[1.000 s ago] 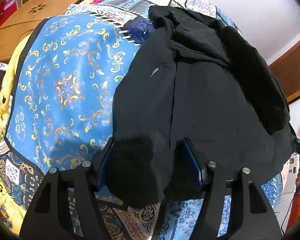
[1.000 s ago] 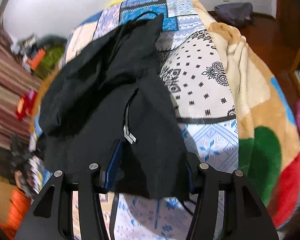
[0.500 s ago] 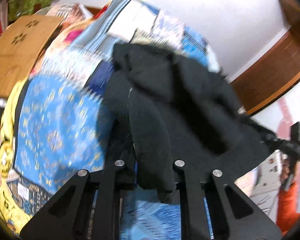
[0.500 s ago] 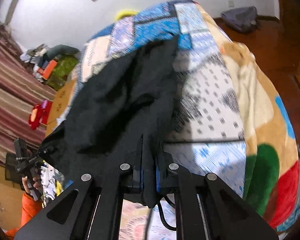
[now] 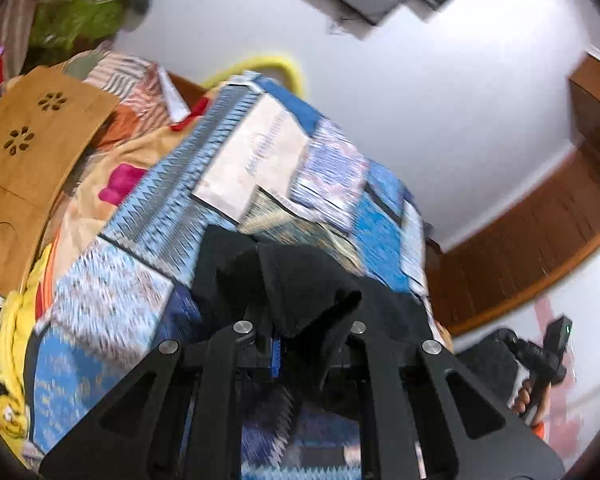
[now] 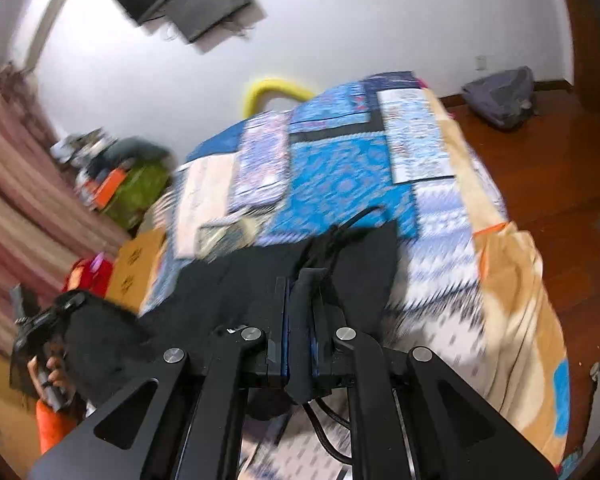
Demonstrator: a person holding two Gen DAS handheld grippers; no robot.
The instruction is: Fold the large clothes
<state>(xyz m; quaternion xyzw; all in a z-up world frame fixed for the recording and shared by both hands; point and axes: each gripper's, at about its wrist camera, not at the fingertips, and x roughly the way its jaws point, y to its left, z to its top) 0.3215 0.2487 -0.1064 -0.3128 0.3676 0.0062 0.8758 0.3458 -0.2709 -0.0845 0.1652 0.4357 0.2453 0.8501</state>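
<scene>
A black jacket [image 5: 296,280] lies on a bed with a blue patchwork cover [image 5: 148,216]. My left gripper [image 5: 300,340] is shut on one bottom corner of the jacket and holds it lifted, the cloth bunched over the fingers. My right gripper [image 6: 302,296] is shut on the other corner, and the black jacket [image 6: 236,280] stretches from it to the left. The right gripper also shows at the left wrist view's right edge [image 5: 548,352], and the left one at the right wrist view's left edge [image 6: 40,328].
A wooden lap table [image 5: 24,160] and piled clothes lie left of the bed. A wall TV [image 6: 184,0] hangs beyond the bed. A tan fleece blanket [image 6: 516,280] covers the bed's right side, with wooden floor and a grey bag [image 6: 500,96] beyond.
Both grippers closed on the jacket's bottom corners and lifted them, swinging up and forward toward the far end of the bed. The jacket's lower part has risen off the cover.
</scene>
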